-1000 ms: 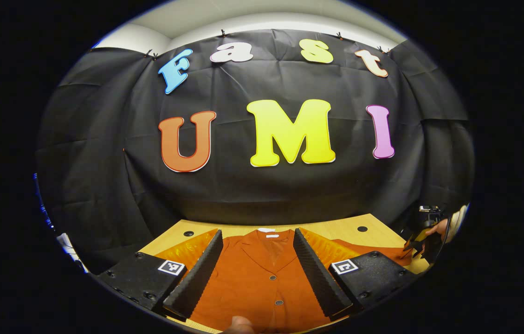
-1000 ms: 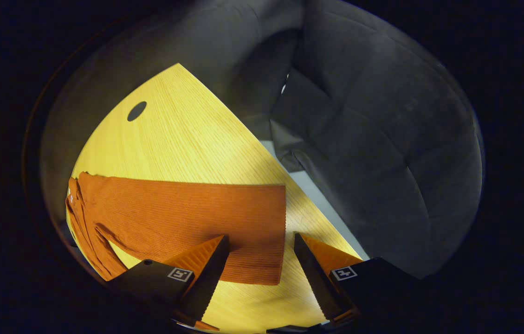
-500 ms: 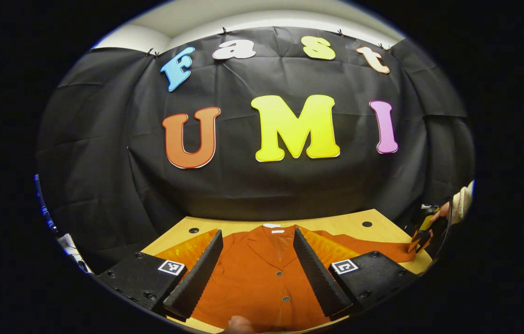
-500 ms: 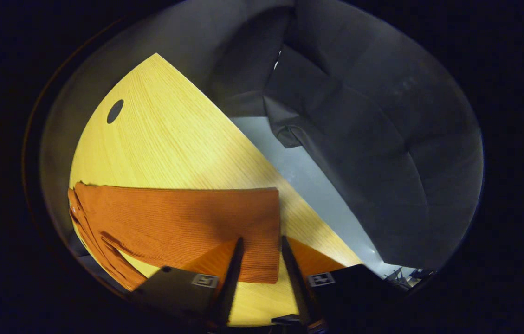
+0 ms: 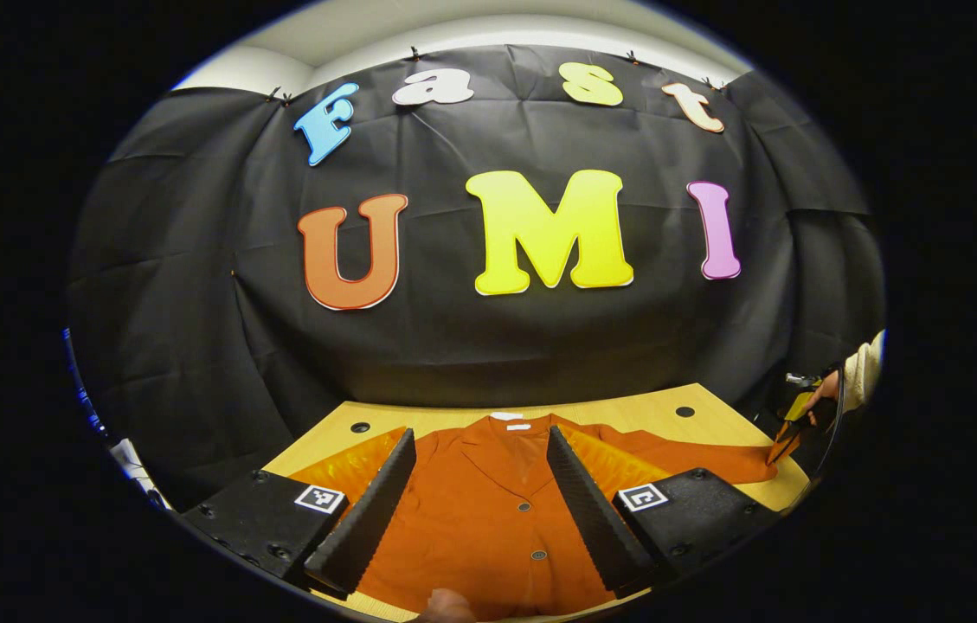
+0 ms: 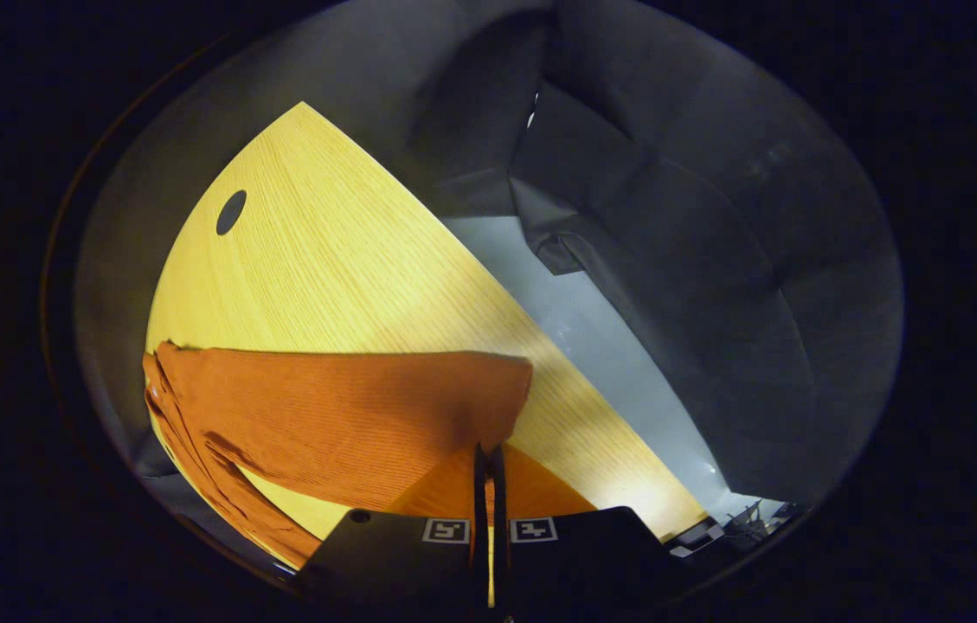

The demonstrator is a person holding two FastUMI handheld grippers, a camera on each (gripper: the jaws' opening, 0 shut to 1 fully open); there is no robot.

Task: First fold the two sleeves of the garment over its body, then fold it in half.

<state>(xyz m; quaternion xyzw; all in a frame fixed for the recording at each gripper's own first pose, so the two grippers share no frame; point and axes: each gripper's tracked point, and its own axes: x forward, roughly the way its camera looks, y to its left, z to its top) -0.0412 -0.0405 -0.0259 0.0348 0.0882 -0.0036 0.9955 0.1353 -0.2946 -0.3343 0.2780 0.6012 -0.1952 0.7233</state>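
We count one rust-orange ribbed-knit buttoned garment (image 5: 488, 519) lying flat on one pale wood-grain surface (image 6: 324, 260) with round holes. The left gripper (image 5: 481, 506) hovers over its body, its two ridged fingers (image 5: 367, 510) spread wide. The right gripper (image 6: 488, 484) has its fingers pressed together on the cuff of one sleeve (image 6: 350, 407).

I see a light wooden table (image 5: 626, 414) ahead of the left jaws, with 2 dark round holes near its far edge; an orange garment (image 5: 488, 510) lies flat on it between those jaws; its sleeve (image 6: 341, 407) stretches across the wood just beyond the right jaws.
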